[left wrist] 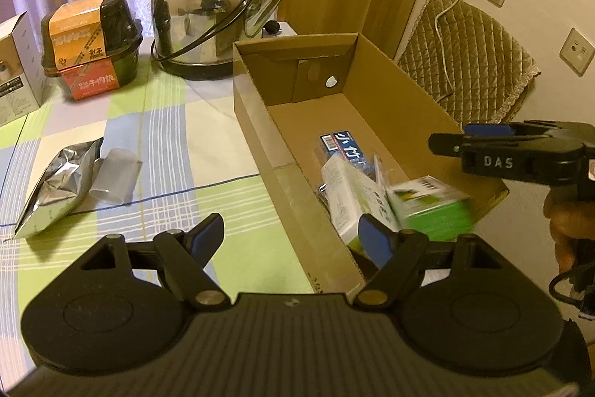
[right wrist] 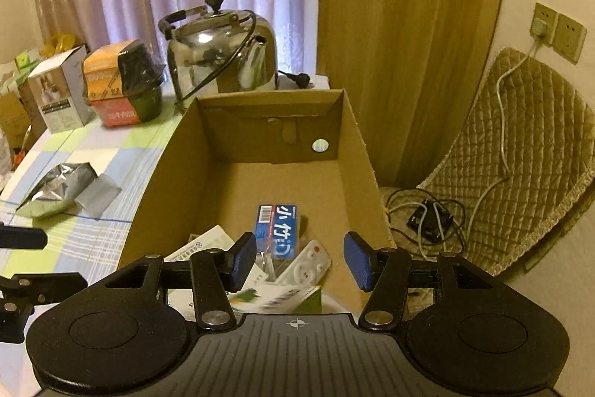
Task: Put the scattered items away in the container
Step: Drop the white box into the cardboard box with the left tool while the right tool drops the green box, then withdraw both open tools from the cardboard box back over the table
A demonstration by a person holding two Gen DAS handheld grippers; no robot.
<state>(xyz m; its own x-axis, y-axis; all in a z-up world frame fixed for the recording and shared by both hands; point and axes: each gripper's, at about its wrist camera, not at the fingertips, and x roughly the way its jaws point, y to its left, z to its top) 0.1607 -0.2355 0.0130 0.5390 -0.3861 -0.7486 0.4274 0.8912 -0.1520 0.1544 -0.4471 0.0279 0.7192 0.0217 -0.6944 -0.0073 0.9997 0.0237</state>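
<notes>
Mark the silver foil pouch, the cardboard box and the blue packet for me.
silver foil pouch [left wrist: 55,188]: left wrist view, middle of its crinkled face.
cardboard box [left wrist: 256,121]: left wrist view, its left outer wall.
blue packet [right wrist: 277,229]: right wrist view, its printed top.

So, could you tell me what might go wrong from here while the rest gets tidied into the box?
1. The foil pouch and the small grey packet overlap on the tablecloth, so one grab may drag both or slip off the foil.
2. The cardboard box sits at the table's right edge; a nudge could push it off.
3. The left gripper and right gripper, both with open jaws, work close together over the box and could collide.
</notes>
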